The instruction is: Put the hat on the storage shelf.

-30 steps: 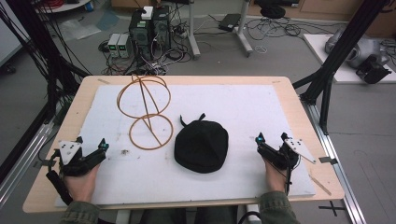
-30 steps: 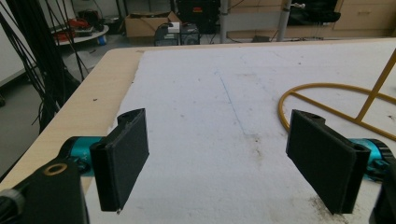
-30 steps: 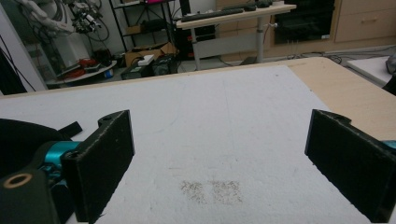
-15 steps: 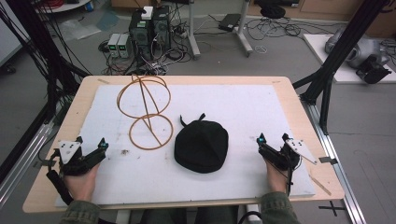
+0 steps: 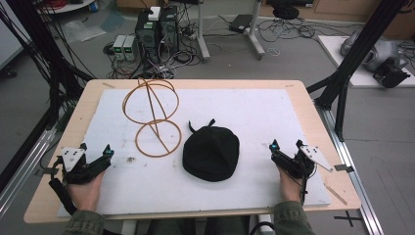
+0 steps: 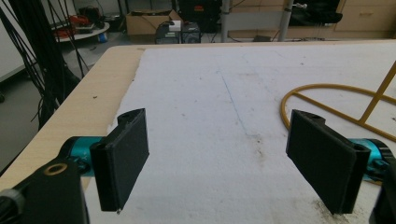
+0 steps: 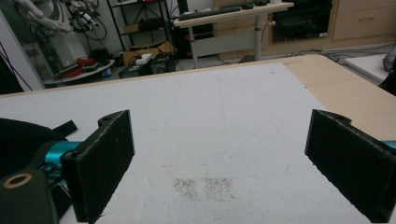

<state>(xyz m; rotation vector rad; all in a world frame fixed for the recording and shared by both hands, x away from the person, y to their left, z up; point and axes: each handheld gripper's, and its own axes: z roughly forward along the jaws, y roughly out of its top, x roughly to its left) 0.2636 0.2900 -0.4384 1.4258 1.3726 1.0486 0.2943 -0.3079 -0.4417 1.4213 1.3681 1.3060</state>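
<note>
A black cap (image 5: pixel 211 152) lies flat at the middle front of the white mat (image 5: pixel 244 112). Behind it to the left stands a gold wire frame of rings (image 5: pixel 151 115), whose lowest ring (image 6: pixel 327 100) shows at the right of the left gripper view. My left gripper (image 5: pixel 94 152) rests on the mat near the front left, open, with bare mat between its wide-set jaws (image 6: pixel 219 163). My right gripper (image 5: pixel 286 148) rests at the front right, also open and holding nothing (image 7: pixel 219 158). The cap's edge (image 7: pixel 23 135) shows beside the right gripper's left jaw.
The mat lies on a wooden table (image 5: pixel 313 112) with bare margins all round. A small speck of dirt (image 5: pixel 131 159) lies on the mat near the left gripper. Black frame posts (image 5: pixel 347 73) rise beside the table. Computers and cables (image 5: pixel 156 29) sit on the floor beyond.
</note>
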